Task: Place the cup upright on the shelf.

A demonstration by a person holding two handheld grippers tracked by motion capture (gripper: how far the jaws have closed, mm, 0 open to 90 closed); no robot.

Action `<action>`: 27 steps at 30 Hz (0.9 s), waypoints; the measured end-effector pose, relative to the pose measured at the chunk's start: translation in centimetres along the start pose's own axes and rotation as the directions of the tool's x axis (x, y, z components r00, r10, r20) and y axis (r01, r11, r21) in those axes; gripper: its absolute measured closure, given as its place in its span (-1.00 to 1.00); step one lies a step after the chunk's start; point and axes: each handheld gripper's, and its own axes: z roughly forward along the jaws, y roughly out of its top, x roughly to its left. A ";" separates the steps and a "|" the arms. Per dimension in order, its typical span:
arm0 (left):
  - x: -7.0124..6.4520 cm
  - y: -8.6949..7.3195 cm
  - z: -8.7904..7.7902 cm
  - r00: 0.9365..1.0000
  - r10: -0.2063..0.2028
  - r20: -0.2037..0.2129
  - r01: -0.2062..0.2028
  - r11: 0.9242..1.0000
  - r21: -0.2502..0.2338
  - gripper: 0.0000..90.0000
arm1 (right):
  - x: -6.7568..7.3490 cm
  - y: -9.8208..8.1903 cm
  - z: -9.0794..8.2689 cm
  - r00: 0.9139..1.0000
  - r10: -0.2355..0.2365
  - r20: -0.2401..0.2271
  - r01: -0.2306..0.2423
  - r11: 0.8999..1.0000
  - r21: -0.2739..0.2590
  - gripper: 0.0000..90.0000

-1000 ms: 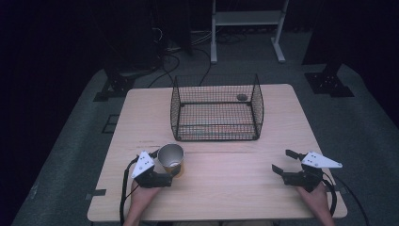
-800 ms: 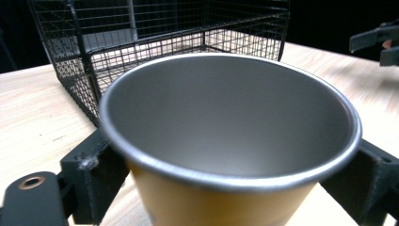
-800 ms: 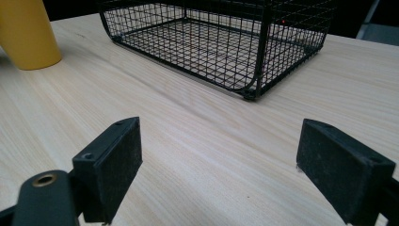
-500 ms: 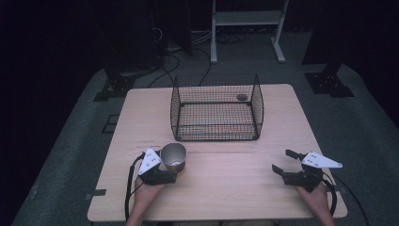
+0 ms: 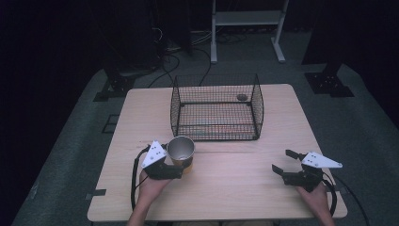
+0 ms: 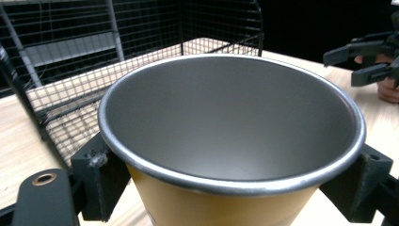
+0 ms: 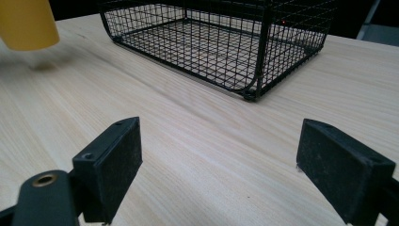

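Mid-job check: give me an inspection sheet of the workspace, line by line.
Surface: light wooden table, bare around the grippers.
Job's things: yellow cup with metal lining, upright, lifted off the table; wire basket behind it, open top.
Clutter: small dark object beyond the basket's far side.
Grippers: left gripper shut on the cup after closing; right gripper open, holding nothing.
Cables: black cable loops from the left gripper.
Surroundings: dark room, grey floor, white frame behind.
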 end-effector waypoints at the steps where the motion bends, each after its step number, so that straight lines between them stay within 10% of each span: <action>1: -0.1 0.2 0.1 1.000 0.002 0.004 -0.002 1.000 -0.004 -0.69 | 0.0 0.0 0.0 1.000 0.000 0.000 0.000 1.000 0.000 -0.70; 27: 0.7 4.4 2.3 0.995 0.022 0.098 -0.022 1.000 -0.001 -0.69 | -0.1 0.0 0.0 1.000 0.006 -0.004 -0.006 1.000 0.000 -0.70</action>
